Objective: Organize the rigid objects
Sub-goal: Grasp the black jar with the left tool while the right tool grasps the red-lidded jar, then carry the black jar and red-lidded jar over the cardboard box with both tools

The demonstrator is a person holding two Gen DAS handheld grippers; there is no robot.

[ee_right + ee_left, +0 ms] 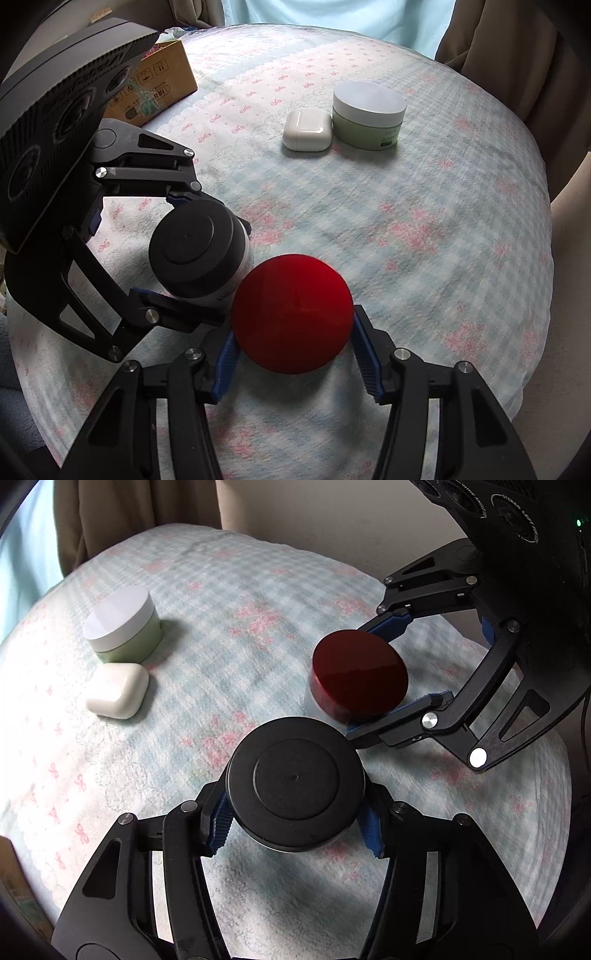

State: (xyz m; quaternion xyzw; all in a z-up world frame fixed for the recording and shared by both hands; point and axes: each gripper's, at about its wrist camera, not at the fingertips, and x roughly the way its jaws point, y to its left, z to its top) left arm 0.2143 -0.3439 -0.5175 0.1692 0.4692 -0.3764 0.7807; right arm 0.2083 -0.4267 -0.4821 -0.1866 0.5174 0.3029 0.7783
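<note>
My left gripper (pixel 297 830) is shut on a jar with a black lid (pixel 295 782); it also shows in the right wrist view (pixel 199 251). My right gripper (pixel 293 354) is shut on a jar with a red lid (pixel 291 314), seen from the left wrist view (pixel 360 672) too. The two jars are side by side and almost touch. A green jar with a white lid (pixel 367 114) and a white earbud case (pixel 306 129) stand together farther off on the cloth (pixel 424 221); both also show in the left wrist view, the jar (pixel 123 624) behind the case (pixel 118 690).
A patterned blue and pink cloth covers the rounded surface (pixel 240 590). A cardboard box (pixel 159 85) stands at the far left edge in the right wrist view. Curtains (pixel 509 48) hang behind.
</note>
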